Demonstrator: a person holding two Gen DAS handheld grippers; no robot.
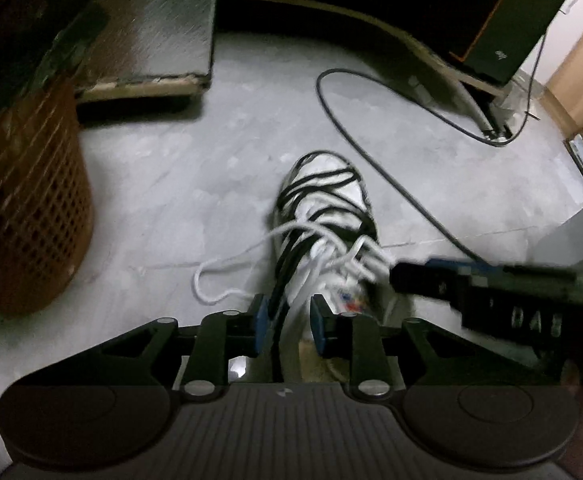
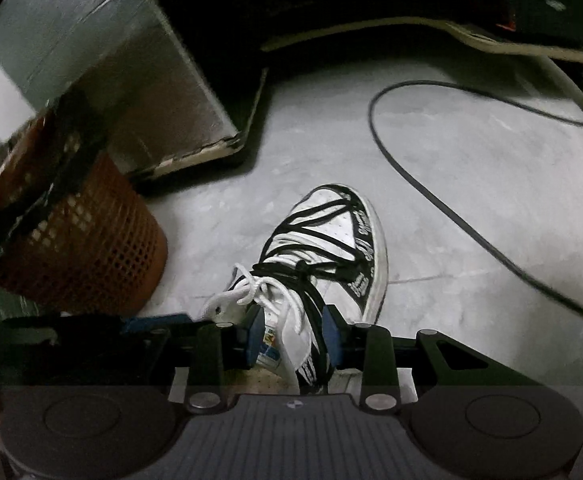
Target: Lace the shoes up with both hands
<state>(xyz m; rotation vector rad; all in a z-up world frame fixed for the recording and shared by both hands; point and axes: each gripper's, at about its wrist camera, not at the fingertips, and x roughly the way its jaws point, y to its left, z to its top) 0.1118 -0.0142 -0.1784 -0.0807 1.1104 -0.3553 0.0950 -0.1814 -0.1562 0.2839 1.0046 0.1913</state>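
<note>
White-and-black shoe (image 2: pixel 331 248) sat on the grey floor (image 1: pixel 171 168), white lace (image 1: pixel 227 268) trailing loose to its left. Left tool (image 1: pixel 289 316) stood narrowly open over the shoe's collar, pads not pressing. Right tool (image 2: pixel 291 336) was partly open around the tongue; grip unclear. Orange basket (image 2: pixel 87 248), black cable (image 1: pixel 391 184), dark cabinet (image 2: pixel 123 80) nearby.

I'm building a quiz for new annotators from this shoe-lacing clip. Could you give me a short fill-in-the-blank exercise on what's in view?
1. The sneaker is white with ____ stripes.
2. The loose white lace trails onto the ____.
3. The mesh basket is coloured ____.
4. The black cable lies on the same side of the sneaker as the ____ gripper.

Missing words: black; floor; orange; right
</note>
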